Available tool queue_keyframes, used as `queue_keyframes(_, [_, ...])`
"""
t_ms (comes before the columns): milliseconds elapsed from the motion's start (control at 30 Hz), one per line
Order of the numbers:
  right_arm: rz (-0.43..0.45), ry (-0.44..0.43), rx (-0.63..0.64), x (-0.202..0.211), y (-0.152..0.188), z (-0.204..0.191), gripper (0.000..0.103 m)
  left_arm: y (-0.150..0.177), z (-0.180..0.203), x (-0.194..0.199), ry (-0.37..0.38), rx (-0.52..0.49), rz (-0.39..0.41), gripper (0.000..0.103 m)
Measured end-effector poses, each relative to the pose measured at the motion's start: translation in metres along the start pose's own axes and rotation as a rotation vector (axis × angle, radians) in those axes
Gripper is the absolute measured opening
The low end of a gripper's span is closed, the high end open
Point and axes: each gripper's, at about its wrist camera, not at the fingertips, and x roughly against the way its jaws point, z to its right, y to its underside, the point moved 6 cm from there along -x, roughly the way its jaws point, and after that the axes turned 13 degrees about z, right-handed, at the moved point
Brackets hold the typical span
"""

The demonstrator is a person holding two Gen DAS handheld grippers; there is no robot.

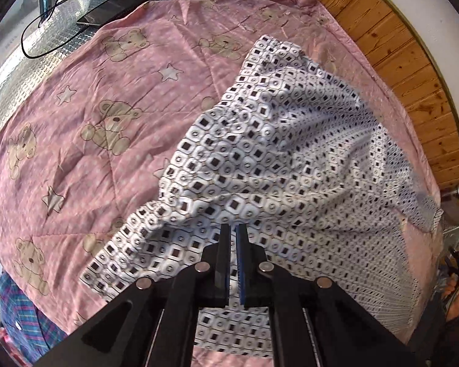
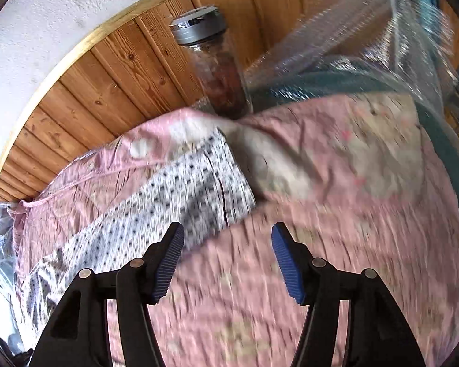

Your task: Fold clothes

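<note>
A white garment with a dark square print (image 1: 278, 140) lies rumpled on a pink quilt with teddy bears and stars (image 1: 91, 107). My left gripper (image 1: 233, 229) is shut on a raised fold of that garment near its front edge, and the cloth drapes away to the right. In the right wrist view the same garment (image 2: 174, 195) stretches from the middle to the lower left over the pink quilt (image 2: 336, 214). My right gripper (image 2: 228, 238) is open just above the quilt, with the garment's edge next to its left fingertip and nothing between the pads.
A wood-panelled wall (image 1: 391, 61) runs along the quilt's far side. A glass jar with a grey lid (image 2: 211, 61) stands by that wall, beside clear plastic wrap (image 2: 367, 39). A dark tablet (image 1: 119, 6) and a black cable (image 1: 46, 24) lie beyond the quilt. Plaid cloth (image 1: 21, 315) sits lower left.
</note>
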Motion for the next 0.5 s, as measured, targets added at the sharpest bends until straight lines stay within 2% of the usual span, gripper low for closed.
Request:
queue_keyframes(67, [-0.035,0.036,0.041,-0.040,-0.017,-0.002,0.062,-0.003,0.020,0.013,0.041,0.035,0.017,0.003])
queue_keyframes(133, [-0.081,0.065,0.079,-0.076,-0.025,-0.002,0.062,-0.003,0.038,0.025,0.045,0.035,0.033,0.004])
queue_keyframes(167, [-0.102,0.071,0.099,-0.091,-0.026,-0.001,0.058,-0.001,0.045,0.027,0.061,0.054,0.036,0.004])
queue_keyframes(200, [-0.124,0.077,0.119,-0.107,-0.028,0.000,0.051,0.000,0.051,0.029,0.075,0.073,0.038,0.004])
queue_keyframes(233, [-0.118,0.063,0.158,-0.107,-0.026,-0.006,0.025,0.001,0.057,0.029,0.079,0.097,0.041,0.004])
queue_keyframes(267, [-0.110,0.048,0.197,-0.106,-0.025,-0.011,0.009,0.001,0.063,0.028,0.090,0.122,0.041,0.004])
queue_keyframes(333, [-0.019,-0.035,0.249,-0.072,-0.025,-0.028,0.003,0.000,0.077,0.022,0.115,0.148,0.043,0.004])
queue_keyframes(400, [0.068,-0.114,0.312,-0.018,-0.015,-0.039,0.003,-0.006,0.095,0.012,0.138,0.151,0.043,0.004])
queue_keyframes(467, [0.124,-0.173,0.407,0.041,0.012,-0.037,0.002,-0.012,0.115,0.003,0.163,0.150,0.039,0.004])
queue_keyframes(500, [0.116,-0.164,0.453,0.061,0.031,-0.027,0.002,-0.014,0.125,-0.003,0.183,0.157,0.030,0.004])
